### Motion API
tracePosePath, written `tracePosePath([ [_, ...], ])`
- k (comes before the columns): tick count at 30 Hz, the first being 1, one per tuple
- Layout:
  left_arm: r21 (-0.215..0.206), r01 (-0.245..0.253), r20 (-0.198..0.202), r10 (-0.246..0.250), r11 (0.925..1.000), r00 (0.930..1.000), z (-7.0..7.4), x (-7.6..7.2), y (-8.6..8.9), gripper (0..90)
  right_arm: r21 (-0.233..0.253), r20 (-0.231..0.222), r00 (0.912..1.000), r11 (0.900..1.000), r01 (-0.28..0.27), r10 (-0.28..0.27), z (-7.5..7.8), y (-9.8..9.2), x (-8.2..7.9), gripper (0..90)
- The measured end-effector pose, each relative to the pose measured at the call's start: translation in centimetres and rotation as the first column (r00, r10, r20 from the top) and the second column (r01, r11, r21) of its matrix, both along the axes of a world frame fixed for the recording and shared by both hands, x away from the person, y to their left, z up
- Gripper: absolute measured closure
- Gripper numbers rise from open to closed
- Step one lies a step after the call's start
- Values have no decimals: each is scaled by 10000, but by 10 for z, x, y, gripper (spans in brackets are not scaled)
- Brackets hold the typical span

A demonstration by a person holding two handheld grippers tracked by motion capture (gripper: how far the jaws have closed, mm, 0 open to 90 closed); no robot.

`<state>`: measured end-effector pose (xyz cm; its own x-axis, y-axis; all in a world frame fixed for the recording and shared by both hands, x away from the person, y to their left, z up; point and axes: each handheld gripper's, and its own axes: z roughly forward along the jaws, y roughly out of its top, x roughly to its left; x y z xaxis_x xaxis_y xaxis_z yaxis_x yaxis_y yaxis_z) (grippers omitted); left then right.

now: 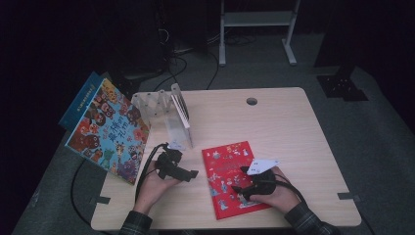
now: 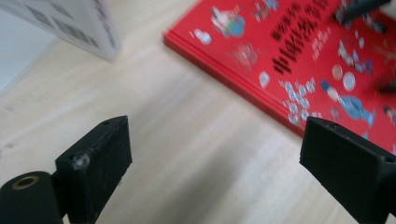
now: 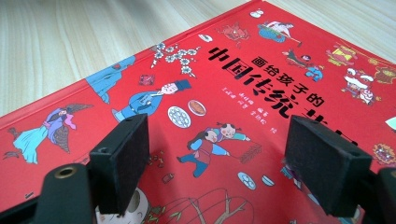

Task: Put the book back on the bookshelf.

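The red book (image 1: 231, 177) is laid flat on the table (image 1: 284, 127), near its front edge. The right gripper (image 1: 246, 181) is held over the cover, its 2 jaws spread wide. The left gripper (image 1: 182, 171) (also spread, nothing between its jaws) is held just beside the book's spine edge, over bare wood.

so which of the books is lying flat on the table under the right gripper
The red picture book, flat on the table beneath the right gripper. The colourful animal-cover book leans off the table's left edge, and the white book stands upright in the rack.
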<state>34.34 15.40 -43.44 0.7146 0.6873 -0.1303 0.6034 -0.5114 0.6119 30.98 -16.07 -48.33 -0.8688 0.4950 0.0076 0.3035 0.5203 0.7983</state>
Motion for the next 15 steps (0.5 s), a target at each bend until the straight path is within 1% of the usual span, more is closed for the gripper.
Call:
tracePosePath([
  [1, 32, 65, -35, -64, 10000, 10000, -2, -2, -1, 66, 1, 4, 10000, 10000, -6, 6, 0, 0, 0, 210],
  [3, 133, 259, -119, -257, 9996, 9996, -6, -6, -3, 29, 7, 6, 10000, 10000, -18, 18, 0, -1, 0, 215],
  [4, 211, 345, -107, -343, 9992, 9994, -8, -8, -4, 23, 6, 7, 10000, 10000, -24, 24, 0, -2, -1, 220],
  [6, 310, 600, -244, -593, 9977, 9979, -12, -12, -7, 14, 30, 2, 10000, 10000, -4, 4, 0, -3, -1, 238],
  [10, 505, 1058, -325, -1042, 9931, 9940, -22, -19, -15, 13, -37, -42, 9999, 9999, 101, -102, 2, -6, -1, 314],
  [13, 725, 1362, -499, -1328, 9880, 9899, -29, -23, -22, 0, 38, -267, 9993, 9997, 248, -247, 4, -10, -1, 342],
  [15, 841, 1501, -367, -1475, 9851, 9884, -31, -24, -26, 0, 34, -269, 9990, 9994, 352, -351, 5, -13, 0, 353],
])
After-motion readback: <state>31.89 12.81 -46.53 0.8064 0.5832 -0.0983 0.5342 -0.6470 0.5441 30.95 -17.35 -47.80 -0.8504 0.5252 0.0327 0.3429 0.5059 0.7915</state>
